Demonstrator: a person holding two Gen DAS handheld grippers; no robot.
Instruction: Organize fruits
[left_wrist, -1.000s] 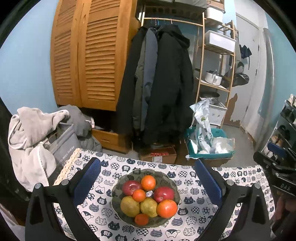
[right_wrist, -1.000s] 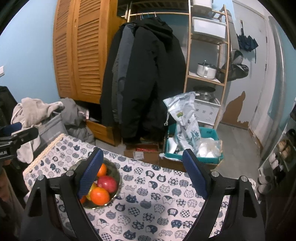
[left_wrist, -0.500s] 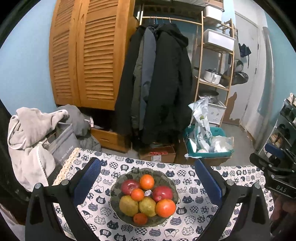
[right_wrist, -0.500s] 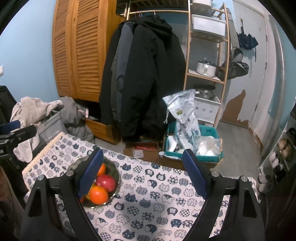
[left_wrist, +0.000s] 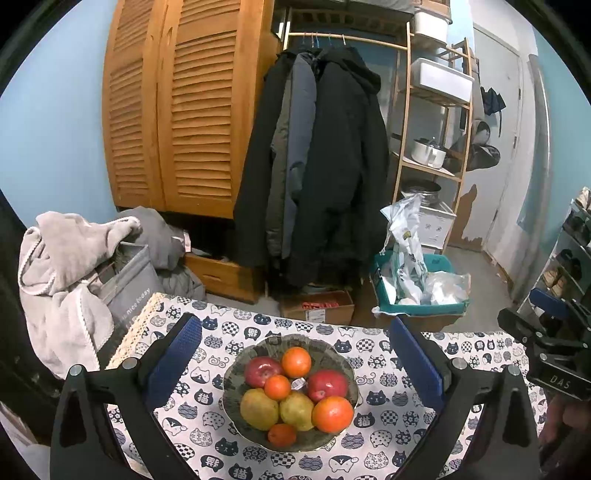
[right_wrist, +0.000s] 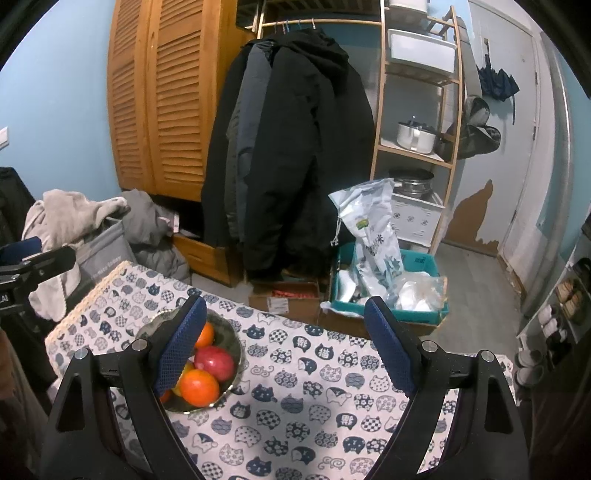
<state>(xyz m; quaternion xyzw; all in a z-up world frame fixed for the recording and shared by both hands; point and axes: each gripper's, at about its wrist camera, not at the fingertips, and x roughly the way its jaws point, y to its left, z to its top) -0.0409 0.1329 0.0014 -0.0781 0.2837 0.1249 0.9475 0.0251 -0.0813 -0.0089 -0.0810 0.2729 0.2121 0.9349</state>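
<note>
Above the bench, both the left tool (left_wrist: 295, 363) and right tool (right_wrist: 286, 345) gape wide and empty, and nudging the heaped bowl (left_wrist: 236, 373) could roll fruit off.

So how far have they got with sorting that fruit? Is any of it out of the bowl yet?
It looks like the very start. All the fruit seen, including a red apple, a large orange and a yellow pear, sits piled in the bowl; none lies on the cat-print tablecloth. Nothing is in hand: the left gripper and right gripper are both open and empty. All the sorting remains.
</note>
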